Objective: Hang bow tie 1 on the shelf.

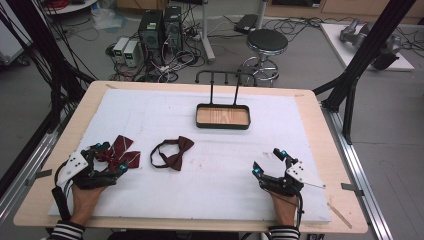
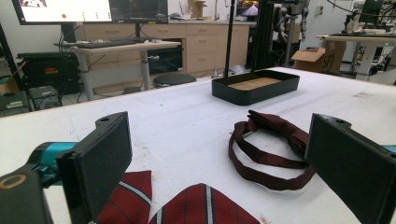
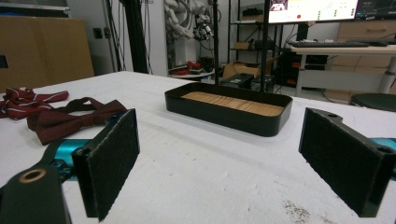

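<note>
Striped red bow tie [image 2: 187,205] lies just under the left gripper [image 2: 219,163], whose jaws stand wide apart around nothing; it sits well to the near left of the black tray [image 1: 223,125]. It looks light, soft and floppy, so pinching the centre knot seems the surest hold. Between it and the tray lies the plain maroon bow tie [image 1: 172,154]. Near right of the tray, the right gripper [image 1: 270,162] also gapes, holding nothing.

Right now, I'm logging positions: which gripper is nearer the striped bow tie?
Left. The left gripper hovers over the striped bow tie; the right gripper rests far across the table.
</note>
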Tool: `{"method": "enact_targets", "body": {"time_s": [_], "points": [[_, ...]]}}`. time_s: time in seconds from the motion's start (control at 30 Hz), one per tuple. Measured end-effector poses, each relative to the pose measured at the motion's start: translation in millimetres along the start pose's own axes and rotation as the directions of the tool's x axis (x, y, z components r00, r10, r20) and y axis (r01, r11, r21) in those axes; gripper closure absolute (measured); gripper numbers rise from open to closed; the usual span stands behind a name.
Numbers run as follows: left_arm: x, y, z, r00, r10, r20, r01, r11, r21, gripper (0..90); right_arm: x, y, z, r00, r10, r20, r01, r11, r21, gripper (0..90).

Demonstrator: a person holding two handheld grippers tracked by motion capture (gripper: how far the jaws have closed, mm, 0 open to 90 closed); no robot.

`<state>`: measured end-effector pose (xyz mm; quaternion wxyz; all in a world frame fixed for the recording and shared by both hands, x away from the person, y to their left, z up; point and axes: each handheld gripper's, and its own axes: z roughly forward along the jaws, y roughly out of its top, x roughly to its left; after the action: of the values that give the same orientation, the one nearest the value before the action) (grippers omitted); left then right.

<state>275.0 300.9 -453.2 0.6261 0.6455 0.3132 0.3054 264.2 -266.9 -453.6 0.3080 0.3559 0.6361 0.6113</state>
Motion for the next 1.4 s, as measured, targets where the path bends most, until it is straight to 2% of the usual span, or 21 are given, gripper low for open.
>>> {"method": "enact_targets", "body": {"time_s": [0.2, 0.77, 0.83, 0.97, 1.13, 1.4], "points": [[-0.8, 0.3, 0.5, 0.9999, 0.011, 0.001, -0.011, 0.9999, 0.007, 7.8, 0.1, 0.0, 0.1, 1.0, -0.004, 0.0, 0.004, 1.0, 0.0, 11.5], [-0.8, 1.2, 1.7, 1.0, 0.008, 0.002, -0.008, 0.9997, 0.021, 7.8, -0.1, 0.2, 0.7, 1.0, -0.004, 0.003, 0.004, 1.0, 0.004, 11.6], [0.4, 3.7, 2.0, 0.9998, 0.017, 0.009, -0.017, 0.9991, 0.039, 7.8, -0.1, 0.2, 0.7, 1.0, -0.003, 0.003, 0.003, 1.0, 0.004, 11.5], [2.8, 10.2, 1.1, 0.9998, 0.01, 0.017, -0.011, 0.9989, 0.045, 7.8, 0.0, 0.2, 0.8, 1.0, -0.004, 0.003, 0.004, 1.0, 0.005, 11.5], [3.3, 17.7, 0.0, 0.9994, 0.027, 0.023, -0.029, 0.9975, 0.065, 7.8, 0.1, 0.2, 0.8, 1.0, -0.004, 0.003, 0.004, 1.0, 0.004, 11.5], [10.6, 34.4, -6.7, 0.9977, 0.045, 0.05, -0.052, 0.9903, 0.129, 7.8, 0.2, 0.2, 0.8, 1.0, -0.003, 0.002, 0.003, 1.0, 0.005, 11.5]]}}
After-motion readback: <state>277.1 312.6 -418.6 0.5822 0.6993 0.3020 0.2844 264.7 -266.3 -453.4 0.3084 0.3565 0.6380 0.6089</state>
